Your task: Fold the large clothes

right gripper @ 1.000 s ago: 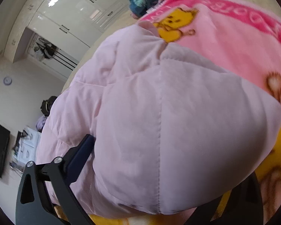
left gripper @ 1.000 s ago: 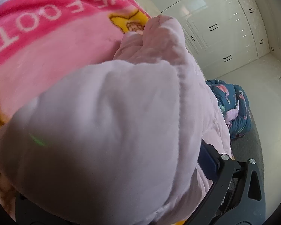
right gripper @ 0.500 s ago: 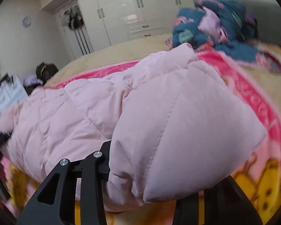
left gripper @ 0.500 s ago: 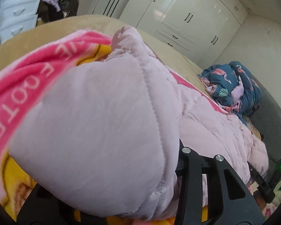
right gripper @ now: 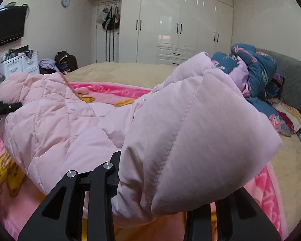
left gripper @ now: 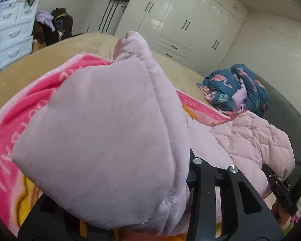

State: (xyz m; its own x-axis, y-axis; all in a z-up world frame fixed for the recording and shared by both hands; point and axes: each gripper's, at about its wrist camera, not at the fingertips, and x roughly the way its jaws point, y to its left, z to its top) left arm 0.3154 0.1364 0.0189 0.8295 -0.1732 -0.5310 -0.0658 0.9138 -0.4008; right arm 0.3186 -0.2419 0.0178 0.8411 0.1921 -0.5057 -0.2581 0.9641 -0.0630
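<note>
Both grippers lifted; fingers (left gripper: 198, 172) clamp pink jacket (right gripper: 190, 130), right closing, tips hidden.

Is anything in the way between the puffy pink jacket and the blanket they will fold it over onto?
Nothing visible. Both grippers already pinch the pink jacket, and the pink cartoon blanket beyond it lies bare. The blue flamingo bedding is heaped off to the side by the headboard.
</note>
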